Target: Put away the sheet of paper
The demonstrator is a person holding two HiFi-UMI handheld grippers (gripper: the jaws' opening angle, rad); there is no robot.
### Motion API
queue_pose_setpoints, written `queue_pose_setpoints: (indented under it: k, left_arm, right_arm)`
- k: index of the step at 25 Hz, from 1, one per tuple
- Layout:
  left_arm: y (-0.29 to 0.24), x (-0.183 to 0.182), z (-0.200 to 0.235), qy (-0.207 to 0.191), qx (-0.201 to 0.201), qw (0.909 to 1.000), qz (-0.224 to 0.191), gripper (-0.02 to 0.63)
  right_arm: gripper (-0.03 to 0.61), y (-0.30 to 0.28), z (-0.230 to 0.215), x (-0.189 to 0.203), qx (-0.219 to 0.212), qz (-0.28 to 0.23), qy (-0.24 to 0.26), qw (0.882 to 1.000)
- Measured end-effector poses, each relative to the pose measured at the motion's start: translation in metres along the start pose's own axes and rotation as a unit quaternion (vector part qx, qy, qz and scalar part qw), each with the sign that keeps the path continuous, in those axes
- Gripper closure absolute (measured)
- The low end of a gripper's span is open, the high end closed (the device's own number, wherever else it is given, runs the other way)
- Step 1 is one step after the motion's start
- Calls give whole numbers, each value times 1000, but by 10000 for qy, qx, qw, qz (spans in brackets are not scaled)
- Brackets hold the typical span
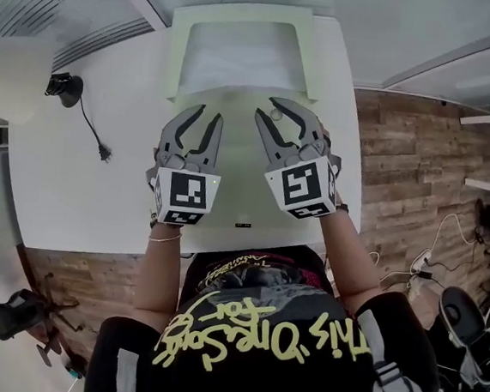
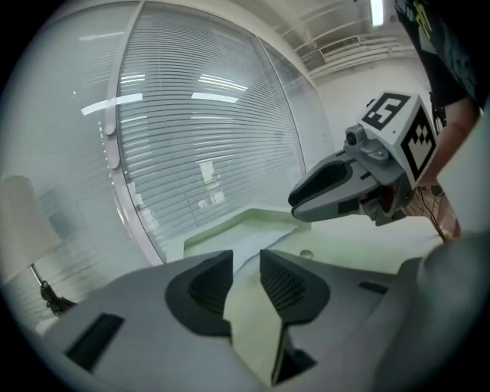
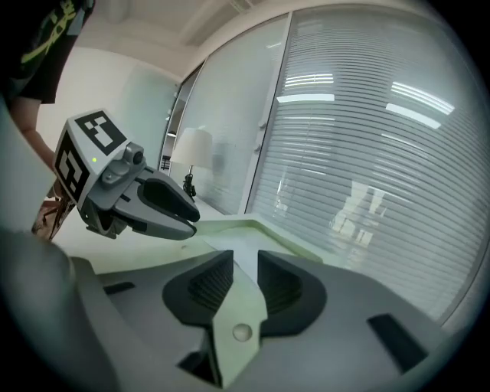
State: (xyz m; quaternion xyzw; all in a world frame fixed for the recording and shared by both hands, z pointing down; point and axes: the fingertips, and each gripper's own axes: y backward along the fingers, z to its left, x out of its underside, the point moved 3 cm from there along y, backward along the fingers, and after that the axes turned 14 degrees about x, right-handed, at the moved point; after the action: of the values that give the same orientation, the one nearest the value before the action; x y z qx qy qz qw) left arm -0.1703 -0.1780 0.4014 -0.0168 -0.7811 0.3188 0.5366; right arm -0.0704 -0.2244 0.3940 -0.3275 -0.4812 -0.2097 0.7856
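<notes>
Smooth matt table (image 1: 74,183), wood-plank floor (image 1: 419,182)

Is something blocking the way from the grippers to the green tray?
Nothing visible does. The left gripper and right gripper are open and empty above the white table, just short of the green tray, where a pale sheet seems to lie.

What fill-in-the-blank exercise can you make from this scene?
1. The tray on the white table is pale ___.
2. The left tool and the right tool each hold ___.
3. The black cable lies nearer the ___ tool.
Missing words: green; nothing; left
</notes>
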Motion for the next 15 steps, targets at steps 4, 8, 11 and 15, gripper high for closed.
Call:
queue_pose_setpoints:
  k: [4,8,11,15]
  left_arm:
    - [6,-7,-7,110,10,9998,-176,509]
    - [11,-16,-10,685,89,9956,-631,536]
    - [15,-22,-13,965,97,9916,-857,557]
    - [17,-29,-18,955,-134,9910,-927,568]
  right_arm:
    - [498,9,-3,-4,-65,-160,-356,9992]
    - [531,14,-7,-5,-90,-321,-641,9974]
    - [545,18,-10,-3,-130,-437,-742,9962]
    - [555,23,-17,-2,-266,-581,-830,9945]
